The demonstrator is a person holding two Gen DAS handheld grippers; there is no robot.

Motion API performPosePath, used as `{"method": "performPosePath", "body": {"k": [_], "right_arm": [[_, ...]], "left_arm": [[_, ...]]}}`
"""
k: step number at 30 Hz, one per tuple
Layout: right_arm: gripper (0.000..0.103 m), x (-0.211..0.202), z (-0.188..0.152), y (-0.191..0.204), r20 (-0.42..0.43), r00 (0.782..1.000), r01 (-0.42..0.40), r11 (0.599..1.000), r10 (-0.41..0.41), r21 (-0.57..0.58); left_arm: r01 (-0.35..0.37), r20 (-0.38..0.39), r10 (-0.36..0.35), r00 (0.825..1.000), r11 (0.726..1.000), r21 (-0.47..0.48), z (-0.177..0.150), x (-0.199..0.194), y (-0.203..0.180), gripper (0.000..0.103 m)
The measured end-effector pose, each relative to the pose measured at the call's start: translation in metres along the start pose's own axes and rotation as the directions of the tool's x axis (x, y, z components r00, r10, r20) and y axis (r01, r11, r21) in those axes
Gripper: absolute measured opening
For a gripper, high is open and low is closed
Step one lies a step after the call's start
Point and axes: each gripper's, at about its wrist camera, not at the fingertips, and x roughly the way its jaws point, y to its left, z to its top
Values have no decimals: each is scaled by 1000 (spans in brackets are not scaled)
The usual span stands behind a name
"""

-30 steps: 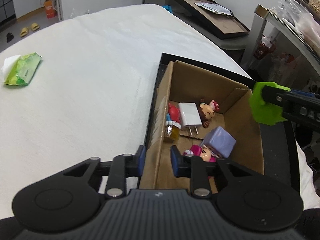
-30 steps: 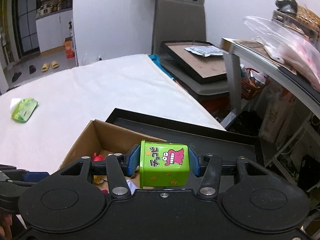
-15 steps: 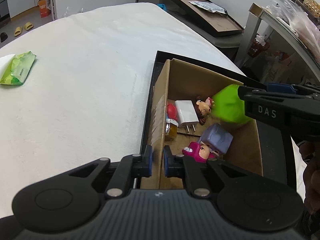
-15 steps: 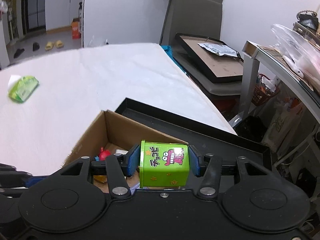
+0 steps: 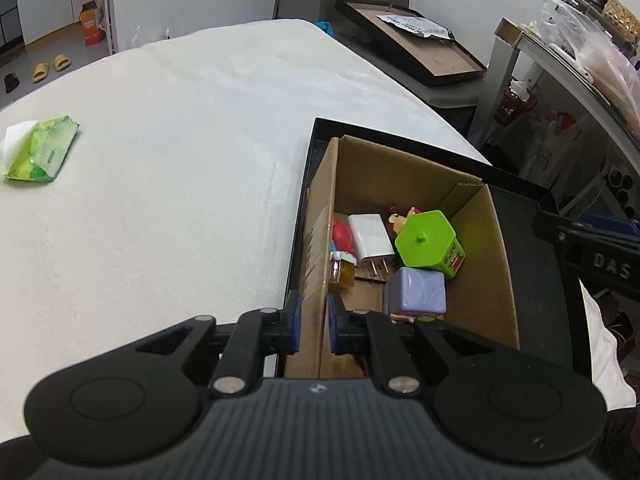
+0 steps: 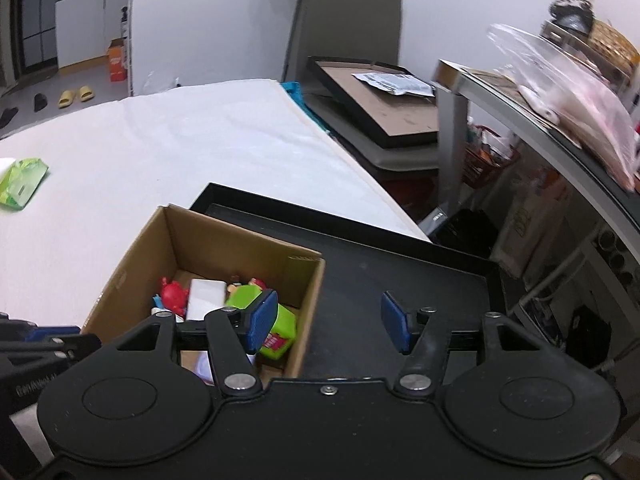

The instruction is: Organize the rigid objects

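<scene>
A cardboard box (image 5: 416, 168) stands in a black tray (image 5: 556, 280) on the white table. In it lie a green hexagonal tin (image 5: 428, 242), a purple cube (image 5: 416, 290), a white charger (image 5: 370, 236), a red toy (image 5: 342, 234) and small figures. My left gripper (image 5: 311, 322) is shut on the box's near left wall. My right gripper (image 6: 328, 322) is open and empty above the tray, just right of the box (image 6: 140, 248); the green tin (image 6: 276, 334) lies in the box behind its left finger.
A green tissue pack (image 5: 40, 154) lies at the table's far left. A second black tray with papers (image 5: 408, 46) sits beyond the table. A metal shelf with bags (image 6: 560, 100) stands at the right.
My right gripper carried the green tin over the box, opened and let it go; the tin now lies in the box. My left gripper closed on the box wall.
</scene>
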Motion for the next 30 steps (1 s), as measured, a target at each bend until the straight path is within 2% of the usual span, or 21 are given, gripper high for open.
{"method": "performPosePath", "body": {"k": [4,10,13,14,20,22,25,30], "right_arm": [[70,-10,-4,-13,6,1000,-3,999,2,50],[72,-23,-6,-25,19,1000,-10,996,8,84],[84,-33,-6,-31,32,1000,-3,994,0,113],[85,-37,-6,-33,39,999,0,993,-4,121],[85,-54,-10,-49,57,998,-46,981,36,186],[85,-58,-12,-55,59,997,-59,976,47,208],[85,-66,-15,-64,60,997,-69,970,56,234],[91,-81,-21,-79,67,994,-100,954,84,283]], "left_arm": [[-12,2,12,1000,1000,7,2,-6,-3,14],[-39,-23,40,999,999,23,4,-15,-8,14],[-69,-29,70,997,997,25,4,-23,-8,16],[-77,-30,77,997,997,24,4,-25,-7,16],[-99,-27,100,995,994,38,7,-47,-9,25],[-98,-21,99,995,994,48,8,-56,-11,39],[-84,3,83,997,995,50,9,-72,-15,48],[-64,53,59,997,995,83,10,-100,-26,52]]}}
